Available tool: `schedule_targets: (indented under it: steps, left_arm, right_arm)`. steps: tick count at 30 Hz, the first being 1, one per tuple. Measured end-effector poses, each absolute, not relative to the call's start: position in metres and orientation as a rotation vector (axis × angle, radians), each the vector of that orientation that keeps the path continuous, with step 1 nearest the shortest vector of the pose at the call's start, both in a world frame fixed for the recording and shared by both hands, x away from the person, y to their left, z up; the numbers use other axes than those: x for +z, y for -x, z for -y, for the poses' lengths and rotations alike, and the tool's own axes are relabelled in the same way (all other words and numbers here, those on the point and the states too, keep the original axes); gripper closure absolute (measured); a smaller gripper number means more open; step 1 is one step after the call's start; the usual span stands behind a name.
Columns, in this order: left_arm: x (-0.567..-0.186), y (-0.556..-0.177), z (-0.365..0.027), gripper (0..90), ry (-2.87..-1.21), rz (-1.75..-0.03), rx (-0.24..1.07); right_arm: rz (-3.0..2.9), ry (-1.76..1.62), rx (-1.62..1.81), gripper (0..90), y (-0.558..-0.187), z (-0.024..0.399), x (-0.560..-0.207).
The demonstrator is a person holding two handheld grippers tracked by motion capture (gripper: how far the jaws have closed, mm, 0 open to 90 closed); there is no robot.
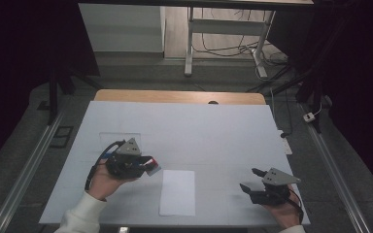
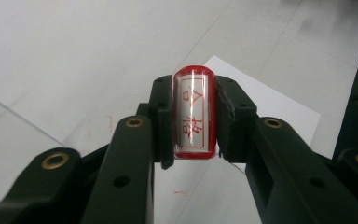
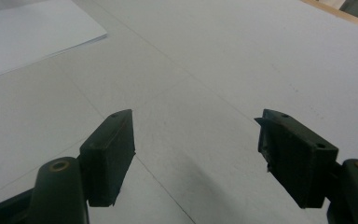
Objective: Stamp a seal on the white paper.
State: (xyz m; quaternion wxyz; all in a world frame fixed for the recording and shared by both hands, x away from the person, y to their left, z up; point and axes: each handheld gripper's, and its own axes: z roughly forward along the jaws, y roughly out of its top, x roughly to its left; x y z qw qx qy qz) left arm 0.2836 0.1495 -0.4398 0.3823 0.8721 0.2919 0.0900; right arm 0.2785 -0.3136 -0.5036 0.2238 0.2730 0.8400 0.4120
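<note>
Left tongs (image 2: pixel 193 116) pinching red stamp (image 2: pixel 194 114), red characters, possibly Chinese, right tongs (image 3: pixel 196 149) spread.

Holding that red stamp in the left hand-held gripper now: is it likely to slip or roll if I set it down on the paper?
The stamp looks rigid with a glossy, rounded red body, so it may be somewhat slippery. The left hand-held gripper clamps its flat sides, which probably steadies it. Laid on its rounded edge on the paper sheet it might rock; stood face-down, it should stay put.
</note>
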Motion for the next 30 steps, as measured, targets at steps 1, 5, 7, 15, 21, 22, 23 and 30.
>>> schedule_targets:
  steps: [1,5,7,15,21,22,23,30]
  left_arm:
    - [-0.441,-0.284,-0.148,70.2,-2.231,-0.743,0.226]
    - [-0.442,-0.283,-0.141,70.2,-2.242,-0.733,0.215]
    - [-0.442,-0.282,-0.138,70.2,-2.244,-0.729,0.211]
    - [-0.446,-0.277,-0.123,70.2,-2.263,-0.703,0.193]
    - [-0.450,-0.277,-0.112,70.2,-2.285,-0.685,0.177]
    - [-0.450,-0.277,-0.110,70.2,-2.289,-0.681,0.175]
    - [-0.451,-0.277,-0.108,70.2,-2.289,-0.677,0.173]
    - [-0.456,-0.279,-0.093,70.2,-2.316,-0.653,0.155]
  right_arm:
    - [-2.321,-0.752,1.134,26.5,-0.279,0.313,-0.504]
    - [-2.327,-0.747,1.138,26.5,-0.279,0.313,-0.504]
    - [-2.329,-0.745,1.136,26.5,-0.278,0.312,-0.504]
    - [-2.339,-0.738,1.143,26.5,-0.279,0.310,-0.505]
    - [-2.339,-0.738,1.148,26.6,-0.280,0.309,-0.505]
    - [-2.340,-0.739,1.150,26.6,-0.280,0.309,-0.505]
    - [-2.338,-0.739,1.152,26.6,-0.280,0.309,-0.505]
    - [-2.339,-0.730,1.144,26.6,-0.280,0.308,-0.505]
